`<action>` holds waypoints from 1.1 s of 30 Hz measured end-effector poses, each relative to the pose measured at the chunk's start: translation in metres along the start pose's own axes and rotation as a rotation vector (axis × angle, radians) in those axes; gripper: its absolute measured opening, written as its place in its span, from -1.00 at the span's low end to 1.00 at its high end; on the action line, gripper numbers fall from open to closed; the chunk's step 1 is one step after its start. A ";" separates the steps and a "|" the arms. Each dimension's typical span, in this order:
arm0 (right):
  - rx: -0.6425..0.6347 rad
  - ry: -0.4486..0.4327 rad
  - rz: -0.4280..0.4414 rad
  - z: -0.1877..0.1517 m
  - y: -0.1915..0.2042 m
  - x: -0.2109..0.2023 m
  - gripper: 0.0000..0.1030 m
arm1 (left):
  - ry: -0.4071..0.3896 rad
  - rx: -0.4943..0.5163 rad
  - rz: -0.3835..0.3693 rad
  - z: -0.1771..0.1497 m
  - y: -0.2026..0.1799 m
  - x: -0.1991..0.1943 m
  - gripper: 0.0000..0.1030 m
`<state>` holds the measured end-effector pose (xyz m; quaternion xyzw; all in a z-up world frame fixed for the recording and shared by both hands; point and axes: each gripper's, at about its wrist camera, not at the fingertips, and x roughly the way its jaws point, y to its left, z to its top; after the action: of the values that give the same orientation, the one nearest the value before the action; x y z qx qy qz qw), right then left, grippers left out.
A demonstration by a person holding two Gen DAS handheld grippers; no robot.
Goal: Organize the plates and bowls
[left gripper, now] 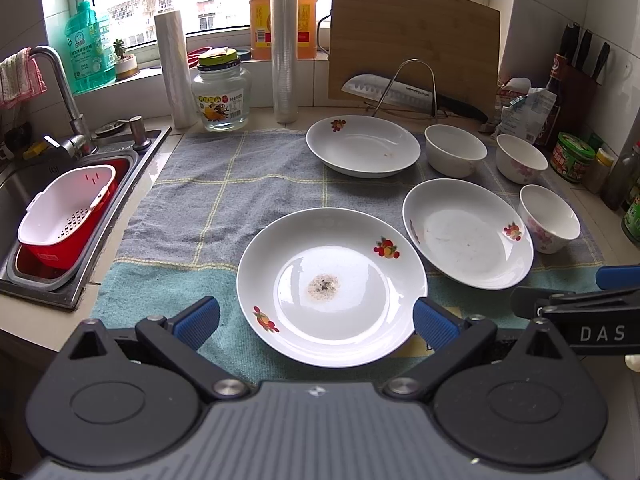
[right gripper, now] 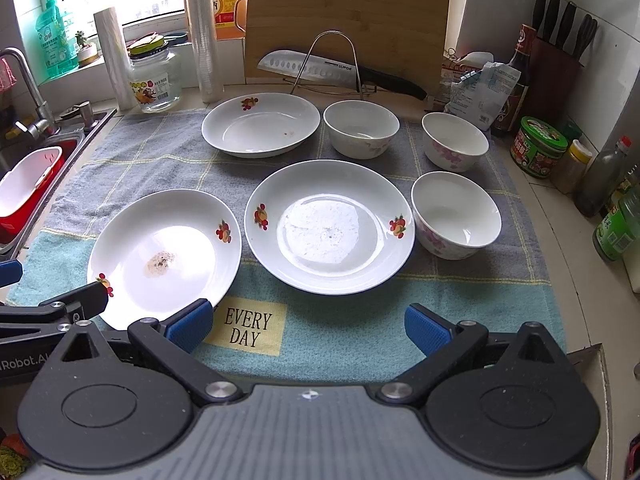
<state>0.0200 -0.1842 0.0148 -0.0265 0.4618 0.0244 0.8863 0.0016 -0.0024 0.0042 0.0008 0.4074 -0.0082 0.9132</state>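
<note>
Three white plates with fruit prints lie on a grey and teal towel (left gripper: 224,200): a near plate (left gripper: 332,286) (right gripper: 164,256) with a brown smear, a middle plate (left gripper: 468,232) (right gripper: 330,226), and a far plate (left gripper: 362,146) (right gripper: 260,124). Three white bowls with pink flowers stand to their right: one (left gripper: 454,150) (right gripper: 360,128), another (left gripper: 522,158) (right gripper: 454,142), and the nearest (left gripper: 550,218) (right gripper: 456,214). My left gripper (left gripper: 316,322) is open, its fingers on either side of the near plate's front rim. My right gripper (right gripper: 306,326) is open over the towel's front, holding nothing.
A sink (left gripper: 60,208) with a red and white strainer basket (left gripper: 66,216) lies to the left. A knife (left gripper: 400,92) on a wire rack, a cutting board (left gripper: 412,36), a jar (left gripper: 222,94) and film rolls stand behind. Bottles and tins (right gripper: 538,152) crowd the right edge.
</note>
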 end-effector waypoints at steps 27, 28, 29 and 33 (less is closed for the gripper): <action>-0.010 -0.009 -0.009 0.003 0.000 0.001 1.00 | 0.001 -0.004 0.003 0.004 -0.004 0.002 0.98; -0.011 -0.010 -0.009 0.003 0.000 0.001 1.00 | 0.001 -0.005 0.003 0.003 -0.003 0.002 0.98; -0.012 -0.010 -0.008 0.003 0.000 0.001 1.00 | 0.001 -0.006 0.003 0.003 -0.003 0.002 0.98; -0.014 -0.011 -0.007 0.003 -0.001 0.001 1.00 | -0.001 -0.006 0.003 0.003 -0.003 0.002 0.98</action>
<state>0.0232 -0.1849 0.0156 -0.0340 0.4565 0.0248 0.8887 0.0051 -0.0055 0.0046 -0.0016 0.4072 -0.0057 0.9133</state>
